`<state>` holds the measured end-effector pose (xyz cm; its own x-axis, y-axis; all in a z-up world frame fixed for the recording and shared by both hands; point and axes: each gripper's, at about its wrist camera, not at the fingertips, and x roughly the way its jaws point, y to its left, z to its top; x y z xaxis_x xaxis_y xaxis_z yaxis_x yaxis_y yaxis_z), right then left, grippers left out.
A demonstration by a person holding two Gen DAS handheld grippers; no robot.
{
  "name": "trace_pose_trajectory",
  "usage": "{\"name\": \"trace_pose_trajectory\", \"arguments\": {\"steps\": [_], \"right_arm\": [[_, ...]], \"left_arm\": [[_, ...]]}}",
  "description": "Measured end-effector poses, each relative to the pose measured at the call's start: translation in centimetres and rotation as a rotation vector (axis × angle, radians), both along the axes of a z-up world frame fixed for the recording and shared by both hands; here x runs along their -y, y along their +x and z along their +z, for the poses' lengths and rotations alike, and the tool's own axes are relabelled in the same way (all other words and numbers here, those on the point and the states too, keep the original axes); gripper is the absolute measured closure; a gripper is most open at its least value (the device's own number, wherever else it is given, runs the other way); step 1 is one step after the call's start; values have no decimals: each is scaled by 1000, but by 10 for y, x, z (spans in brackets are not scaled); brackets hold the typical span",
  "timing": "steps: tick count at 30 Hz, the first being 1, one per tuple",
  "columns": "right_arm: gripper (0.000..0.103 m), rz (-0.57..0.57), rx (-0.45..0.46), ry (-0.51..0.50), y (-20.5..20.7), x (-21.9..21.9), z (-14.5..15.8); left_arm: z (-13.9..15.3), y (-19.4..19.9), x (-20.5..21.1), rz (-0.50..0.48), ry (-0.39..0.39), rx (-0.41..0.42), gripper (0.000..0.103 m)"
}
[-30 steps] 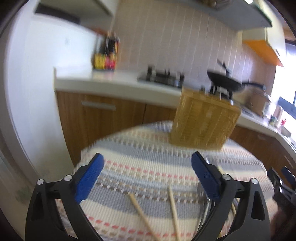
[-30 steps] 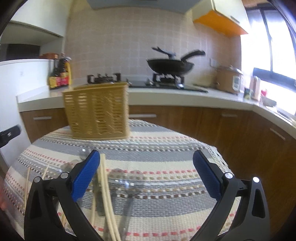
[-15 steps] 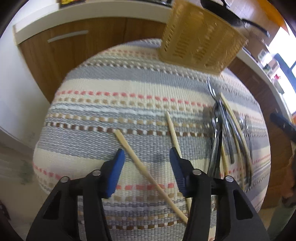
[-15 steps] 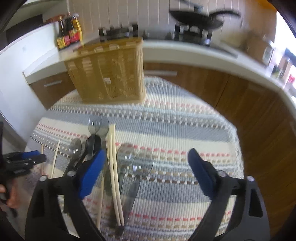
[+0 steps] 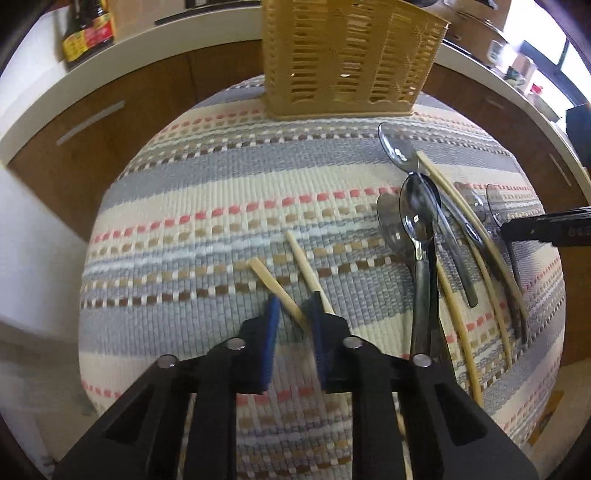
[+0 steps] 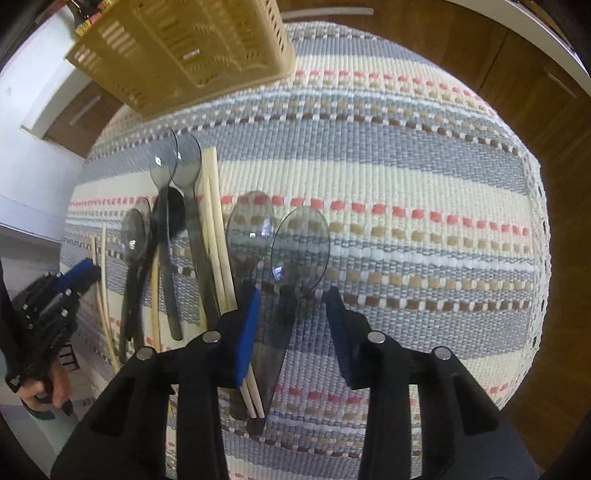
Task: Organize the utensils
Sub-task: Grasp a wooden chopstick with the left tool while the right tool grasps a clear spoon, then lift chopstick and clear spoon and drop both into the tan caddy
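A tan slotted utensil basket stands at the far side of a round table with a striped woven cloth; it also shows in the right wrist view. My left gripper is nearly closed around a wooden chopstick, with a second chopstick just right of it. My right gripper is open, its jaws either side of the handle of a clear grey plastic spoon. More grey spoons and chopsticks lie to its left.
Several spoons and chopsticks lie in a heap on the right of the left wrist view. Wooden cabinets and a white counter with a sauce bottle ring the table. The cloth's right half is bare.
Both grippers have dropped down to the table. The left jaws have narrowed around a chopstick. The right jaws have narrowed and now straddle a spoon handle.
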<state>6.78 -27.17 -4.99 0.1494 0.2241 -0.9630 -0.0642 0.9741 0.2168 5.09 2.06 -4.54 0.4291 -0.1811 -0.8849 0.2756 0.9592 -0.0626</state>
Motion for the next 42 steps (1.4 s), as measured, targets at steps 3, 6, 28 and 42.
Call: {"name": "trace_pose_trajectory", "arguments": {"steps": [3, 6, 28, 42], "right_arm": [[84, 32, 14, -55, -6, -7, 4], [87, 58, 20, -82, -12, -13, 3], [93, 168, 202, -32, -19, -18, 48], [93, 133, 886, 15, 19, -32, 207]], "left_arm": [[0, 9, -3, -41, -14, -2, 94], [2, 13, -9, -75, -44, -30, 95], [47, 15, 0, -58, -84, 64, 100], [209, 63, 15, 53, -385, 663, 99]]}}
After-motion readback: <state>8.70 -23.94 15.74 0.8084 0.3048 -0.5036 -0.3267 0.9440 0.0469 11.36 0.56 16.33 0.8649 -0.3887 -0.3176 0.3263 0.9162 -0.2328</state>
